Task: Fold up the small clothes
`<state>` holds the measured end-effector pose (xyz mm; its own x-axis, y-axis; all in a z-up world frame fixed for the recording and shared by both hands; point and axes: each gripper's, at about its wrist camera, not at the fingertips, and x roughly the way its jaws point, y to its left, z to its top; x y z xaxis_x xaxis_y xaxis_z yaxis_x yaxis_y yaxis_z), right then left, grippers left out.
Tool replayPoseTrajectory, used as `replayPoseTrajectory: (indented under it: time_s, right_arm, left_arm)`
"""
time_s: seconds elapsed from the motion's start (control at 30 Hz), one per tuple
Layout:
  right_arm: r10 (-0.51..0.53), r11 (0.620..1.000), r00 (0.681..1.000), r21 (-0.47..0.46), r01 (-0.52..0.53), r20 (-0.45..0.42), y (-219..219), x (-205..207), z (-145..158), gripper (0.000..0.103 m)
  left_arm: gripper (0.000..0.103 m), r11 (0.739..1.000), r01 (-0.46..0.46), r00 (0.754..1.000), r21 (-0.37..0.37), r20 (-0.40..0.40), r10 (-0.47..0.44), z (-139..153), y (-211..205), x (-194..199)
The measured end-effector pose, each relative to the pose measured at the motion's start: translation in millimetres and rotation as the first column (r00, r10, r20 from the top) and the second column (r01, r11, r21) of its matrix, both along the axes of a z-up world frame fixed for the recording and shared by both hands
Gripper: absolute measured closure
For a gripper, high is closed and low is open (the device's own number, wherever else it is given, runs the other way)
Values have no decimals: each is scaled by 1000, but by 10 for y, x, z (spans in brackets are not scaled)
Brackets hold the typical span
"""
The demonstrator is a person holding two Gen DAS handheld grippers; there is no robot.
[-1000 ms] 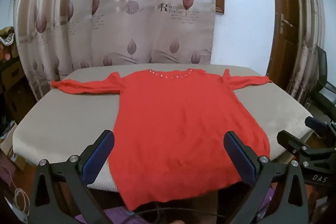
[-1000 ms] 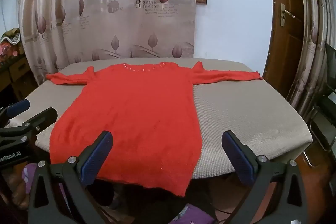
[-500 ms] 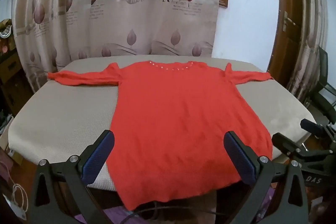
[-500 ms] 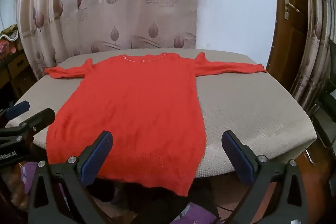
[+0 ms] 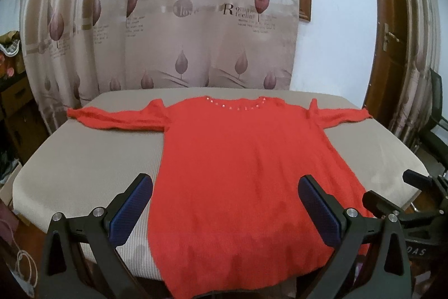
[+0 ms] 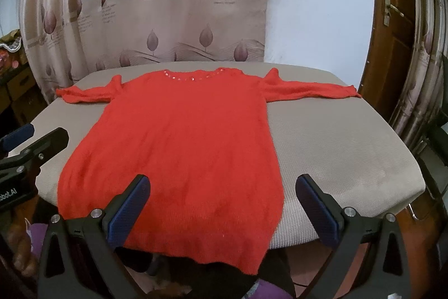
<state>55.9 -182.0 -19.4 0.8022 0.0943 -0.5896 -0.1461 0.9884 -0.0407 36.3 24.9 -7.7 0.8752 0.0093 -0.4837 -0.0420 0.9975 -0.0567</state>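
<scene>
flat on the ribbed beige table [image 5: 84, 164], a fuzzy red knit sweater [image 5: 240, 173]; left gripper [image 5: 224, 206] and right gripper [image 6: 221, 203] both gape apart, clamping nothing.

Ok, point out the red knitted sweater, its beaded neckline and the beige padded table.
red knitted sweater [image 5: 240, 173], left wrist view, chest.
beaded neckline [image 6: 193, 77], right wrist view, collar middle.
beige padded table [image 6: 336, 147], right wrist view, bare top.
</scene>
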Motion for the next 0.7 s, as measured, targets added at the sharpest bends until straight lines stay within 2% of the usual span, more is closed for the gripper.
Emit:
replayPoseTrajectory:
  time_s: [0.23,0.7]
  right_arm:
    - [-11,1000,1000,10,11,-2,15,184,79,0]
    - [-33,999,998,8,34,-50,9,862,107,0]
  left_arm:
    - [0,1000,11,1000,8,3,-11,25,-22,165]
    - [0,1000,2,1000,31,1,-2,123,-6,871]
